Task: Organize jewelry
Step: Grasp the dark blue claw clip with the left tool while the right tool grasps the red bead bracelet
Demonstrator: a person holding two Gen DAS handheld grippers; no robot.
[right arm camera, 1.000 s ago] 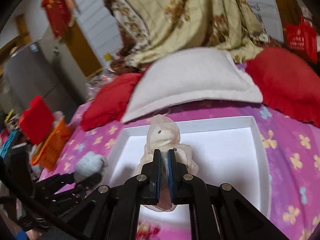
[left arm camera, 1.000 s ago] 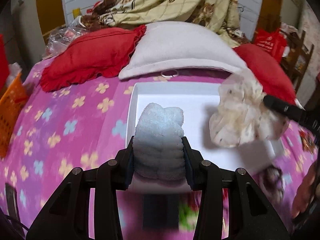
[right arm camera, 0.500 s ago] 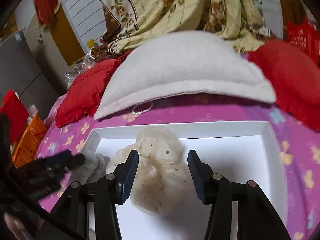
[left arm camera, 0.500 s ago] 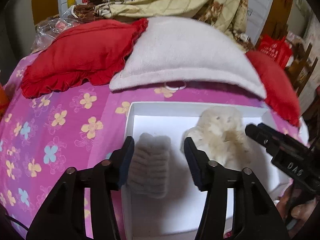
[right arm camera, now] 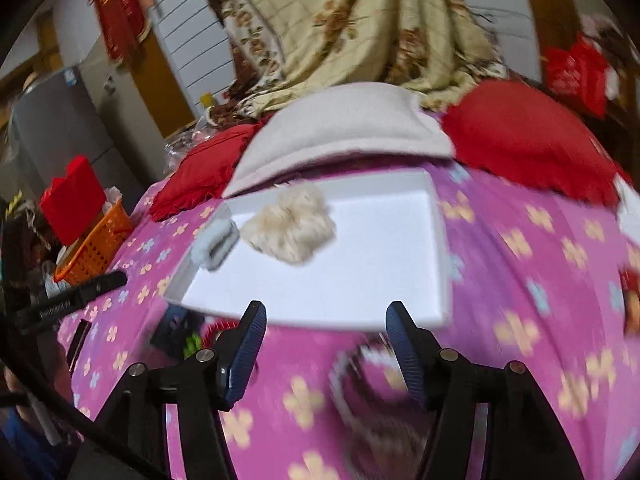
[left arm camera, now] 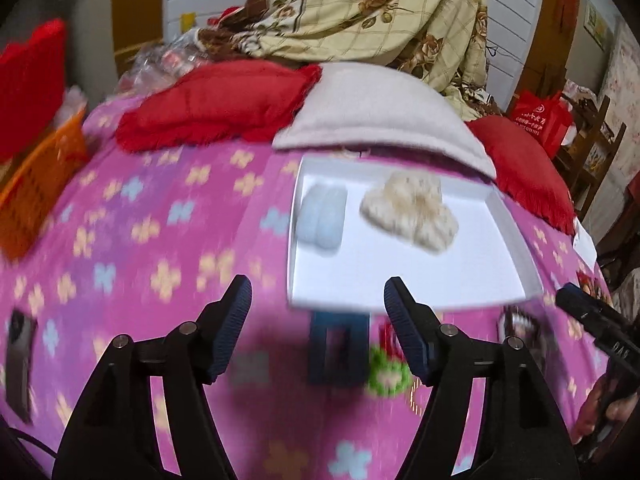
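Observation:
A white tray [left arm camera: 508,232] [right arm camera: 400,240] lies on the pink flowered bedspread. In it lie a pale blue fluffy scrunchie [left arm camera: 322,220] [right arm camera: 214,242] at the left and a cream dotted scrunchie [left arm camera: 412,210] [right arm camera: 292,226] beside it. My left gripper [left arm camera: 318,300] is open and empty, pulled back before the tray's near edge. My right gripper [right arm camera: 324,320] is open and empty, also before the near edge. Blurred small items lie in front of the tray: a dark blue piece [left arm camera: 340,348], a green ring [left arm camera: 388,374], a brownish hair tie [right arm camera: 376,400].
Red pillows [left arm camera: 216,100] and a grey-white pillow [left arm camera: 376,120] lie behind the tray. An orange basket [left arm camera: 36,184] stands at the bed's left edge. A dark flat object [left arm camera: 18,360] lies at the near left. Chairs and a red bag [left arm camera: 540,120] stand at the right.
Both grippers opened and let go of their scrunchies in the tray, then drew back toward me. The scrunchies now lie in the tray, farther from the fingers.

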